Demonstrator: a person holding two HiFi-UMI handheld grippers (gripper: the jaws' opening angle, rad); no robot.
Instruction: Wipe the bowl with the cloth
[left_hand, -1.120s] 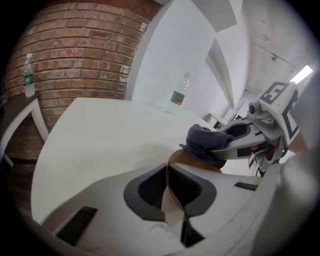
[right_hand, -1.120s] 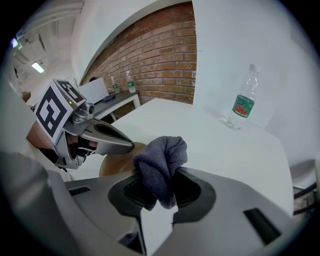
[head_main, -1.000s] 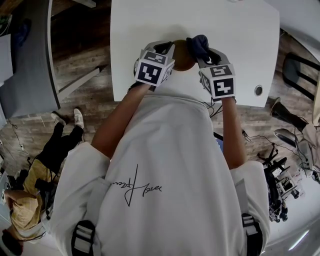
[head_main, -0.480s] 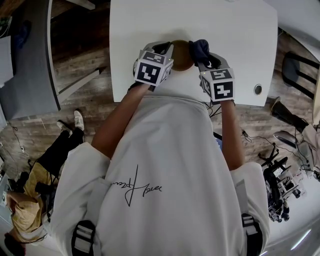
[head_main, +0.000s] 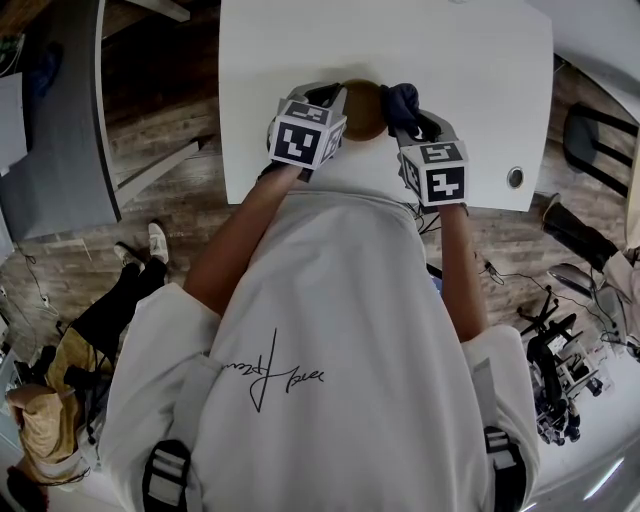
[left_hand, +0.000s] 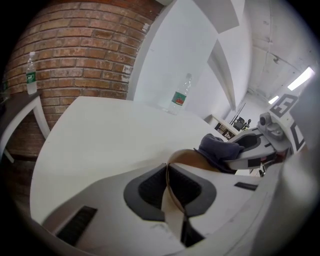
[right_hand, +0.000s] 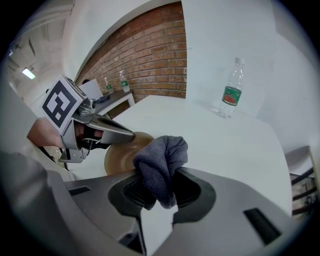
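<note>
Head view first: we look down on a wood-plank floor (head_main: 170, 150) with another person (head_main: 110, 300) low at the left, and a white table (head_main: 450, 60) straight ahead of us. Its top is bare and smooth apart from the work near its near edge. In the gripper views a brick wall (left_hand: 75, 55) rises behind the table, and a plastic water bottle (right_hand: 231, 92) stands upright at the far side, well apart from the work.

Between our two hands sits the tan bowl (head_main: 362, 108). The left gripper (head_main: 335, 100) has its jaws drawn narrow on the bowl's rim, the thin wall running edge-on between the pads. The bowl looks tipped, with its hollow turned toward the right. Whether its base touches the table we cannot tell.

The right gripper (head_main: 410, 118) is clamped on the dark grey cloth (head_main: 398, 98), which bulges out past the jaw tips in a bunched wad. From this gripper the bowl lies just ahead and to its left, with the wad at the bowl's right rim; we cannot say whether they touch.

That is the relation we judge the next move to turn on. The wad needs to go leftward and into the hollow, then sweep round the inner wall while the left hand steadies the rim. The right hand is the one placed to do the wiping.
</note>
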